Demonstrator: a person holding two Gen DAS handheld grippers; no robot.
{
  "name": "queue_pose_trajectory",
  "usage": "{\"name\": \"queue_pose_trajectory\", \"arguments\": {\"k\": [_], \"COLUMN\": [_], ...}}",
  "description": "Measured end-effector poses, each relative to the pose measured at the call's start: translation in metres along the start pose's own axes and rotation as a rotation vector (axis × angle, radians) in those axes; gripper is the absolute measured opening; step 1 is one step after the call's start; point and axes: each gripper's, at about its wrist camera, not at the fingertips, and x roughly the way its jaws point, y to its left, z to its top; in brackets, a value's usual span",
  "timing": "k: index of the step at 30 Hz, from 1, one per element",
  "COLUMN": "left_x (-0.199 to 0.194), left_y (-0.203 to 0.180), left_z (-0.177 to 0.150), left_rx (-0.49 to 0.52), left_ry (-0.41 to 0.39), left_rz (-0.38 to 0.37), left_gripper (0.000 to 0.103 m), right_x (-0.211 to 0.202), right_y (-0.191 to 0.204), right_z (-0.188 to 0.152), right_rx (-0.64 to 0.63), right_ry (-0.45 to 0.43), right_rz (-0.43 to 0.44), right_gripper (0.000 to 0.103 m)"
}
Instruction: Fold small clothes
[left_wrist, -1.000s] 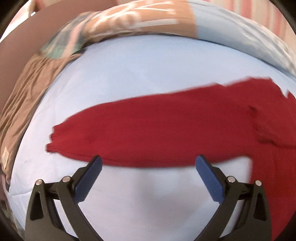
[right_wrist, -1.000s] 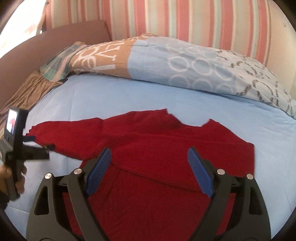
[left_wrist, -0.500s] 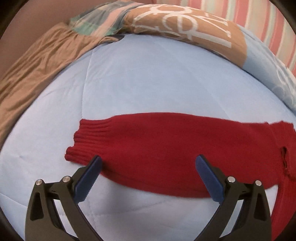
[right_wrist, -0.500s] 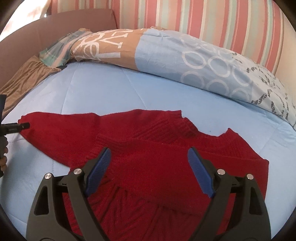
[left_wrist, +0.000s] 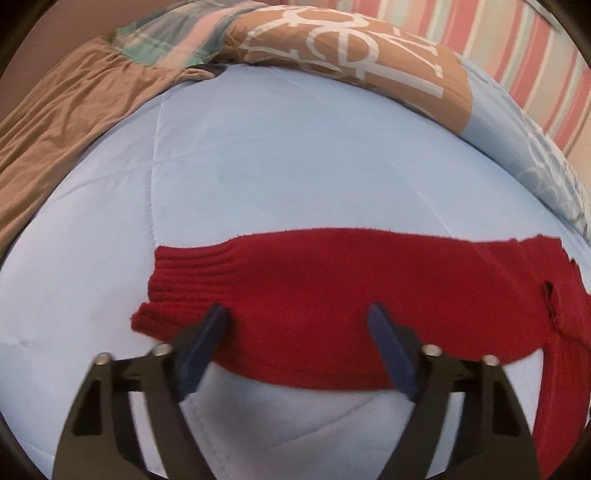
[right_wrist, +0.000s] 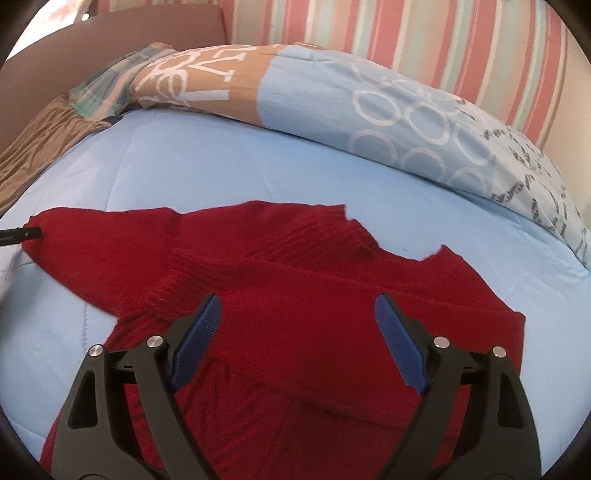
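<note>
Red sweater (right_wrist: 295, 302) hem cut off below; left tool (left_wrist: 297, 321) closing astride sleeve, contact unclear; right tool (right_wrist: 297, 314) open.

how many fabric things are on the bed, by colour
red: 1, the sweater
light blue: 1, the quilt under it
brown: 1, the sheet at the far left edge
patterned tan and blue: 1, the duvet bunched along the back
green and pink plaid: 1, the cloth by the duvet's left end
total: 5
</note>
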Motion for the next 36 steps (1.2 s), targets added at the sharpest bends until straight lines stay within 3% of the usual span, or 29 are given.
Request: {"name": "queue_pose_trajectory", "arguments": {"k": [2, 7, 10, 16, 20, 26, 30, 32, 36], "left_x": [0.000, -0.002, -0.005, -0.026, -0.044, -0.053, -0.034, -0.021, -0.032], "left_y": [0.001, 0.001, -0.009, -0.039, -0.088, -0.220, -0.294, -0.321, -0.327], "left_z": [0.000, 0.003, 0.005, 0.010, 0.014, 0.012, -0.002, -0.013, -0.029], "left_rx": [0.024, 0.058, 0.097, 0.159, 0.215, 0.300, 0.366, 0.431, 0.493], "left_ry": [0.004, 0.017, 0.017, -0.005, -0.031, -0.059, 0.003, 0.039, 0.026], "left_rz": [-0.009, -0.084, -0.111, -0.186, -0.252, -0.430, -0.507, -0.461, -0.448], "left_gripper": [0.060, 0.024, 0.015, 0.014, 0.014, 0.014, 0.015, 0.019, 0.055], "right_x": [0.001, 0.003, 0.002, -0.001, -0.007, -0.024, -0.032, -0.035, -0.036], "right_y": [-0.005, -0.012, -0.013, -0.014, -0.023, -0.056, -0.074, -0.084, -0.093], "right_z": [-0.002, -0.006, -0.008, -0.012, -0.014, -0.022, -0.028, -0.032, -0.038], "right_rx": [0.007, 0.025, 0.032, 0.039, 0.043, 0.106, 0.130, 0.147, 0.175], "right_ry": [0.005, 0.020, 0.021, 0.022, 0.018, 0.017, 0.016, 0.019, 0.023], "right_rz": [-0.020, -0.039, -0.043, -0.039, -0.048, -0.076, -0.094, -0.100, -0.102], "right_gripper": [0.086, 0.086, 0.086, 0.086, 0.086, 0.086, 0.086, 0.086, 0.086]}}
